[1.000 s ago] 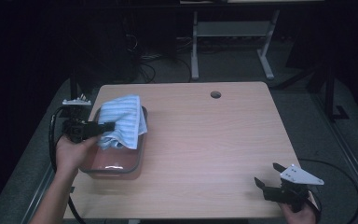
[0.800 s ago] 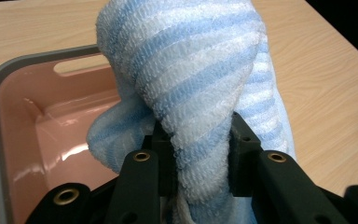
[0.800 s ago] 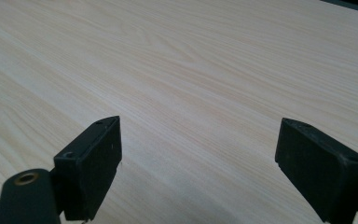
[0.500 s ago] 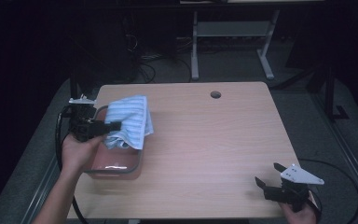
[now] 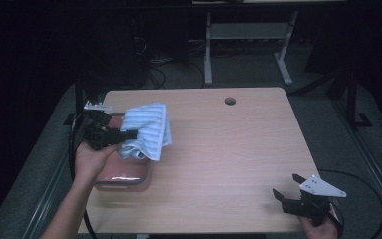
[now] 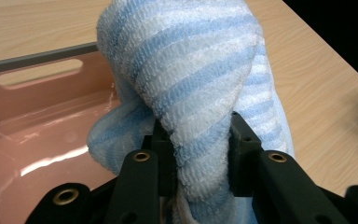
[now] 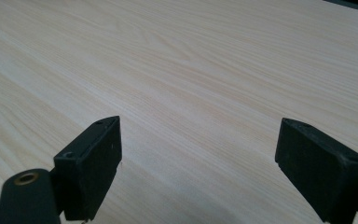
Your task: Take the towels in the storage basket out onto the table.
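A blue-and-white striped towel [image 5: 149, 129] hangs bunched above the left side of the table, over a pink plastic tub [image 5: 122, 174]. My left gripper [image 5: 132, 134] is shut on the towel; in the left gripper view the towel [image 6: 191, 88] is pinched between both jaws, with the pink tub [image 6: 37, 135] below and behind it. My right gripper [image 5: 291, 191] rests near the table's front right corner, open and holding nothing. In the right gripper view the right gripper [image 7: 198, 154] has its jaws spread wide over bare wood.
The light wooden table [image 5: 238, 149] has a round cable hole [image 5: 230, 101] near its far edge. Metal frame legs [image 5: 208, 55] and cables stand on the dark floor beyond. A black cable [image 5: 358, 179] trails off the right side.
The left gripper has lifted the towel higher and carried it slightly to the right, clear of the tub. The right gripper has stayed in place.
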`<action>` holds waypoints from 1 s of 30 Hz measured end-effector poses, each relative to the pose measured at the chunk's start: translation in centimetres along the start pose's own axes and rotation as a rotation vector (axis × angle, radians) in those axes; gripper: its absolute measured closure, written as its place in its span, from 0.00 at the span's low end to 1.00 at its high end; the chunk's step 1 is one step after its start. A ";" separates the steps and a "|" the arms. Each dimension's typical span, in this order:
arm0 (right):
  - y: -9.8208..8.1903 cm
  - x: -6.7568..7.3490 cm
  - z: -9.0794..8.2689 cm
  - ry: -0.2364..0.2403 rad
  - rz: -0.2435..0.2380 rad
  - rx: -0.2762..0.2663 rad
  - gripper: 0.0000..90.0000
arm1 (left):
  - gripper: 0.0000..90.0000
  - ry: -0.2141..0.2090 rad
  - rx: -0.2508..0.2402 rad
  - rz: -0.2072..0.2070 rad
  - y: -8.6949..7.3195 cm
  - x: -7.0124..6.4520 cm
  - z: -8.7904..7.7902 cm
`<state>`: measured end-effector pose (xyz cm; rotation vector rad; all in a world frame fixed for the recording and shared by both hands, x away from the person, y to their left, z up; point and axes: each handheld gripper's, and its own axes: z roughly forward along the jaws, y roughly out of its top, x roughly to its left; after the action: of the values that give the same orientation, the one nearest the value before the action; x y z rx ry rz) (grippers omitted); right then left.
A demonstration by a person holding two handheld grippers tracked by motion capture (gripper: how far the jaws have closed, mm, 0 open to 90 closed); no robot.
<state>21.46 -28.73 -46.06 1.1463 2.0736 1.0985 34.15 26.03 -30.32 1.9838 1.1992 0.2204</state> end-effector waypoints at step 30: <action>0.0 0.0 -0.1 0.001 0.001 -0.010 0.16 | 0.77 -0.061 0.042 0.092 2.2 -4.4 3.6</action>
<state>21.34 -28.75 -45.95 1.1422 2.0669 1.1087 35.13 20.00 -30.18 2.0695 1.0834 0.1811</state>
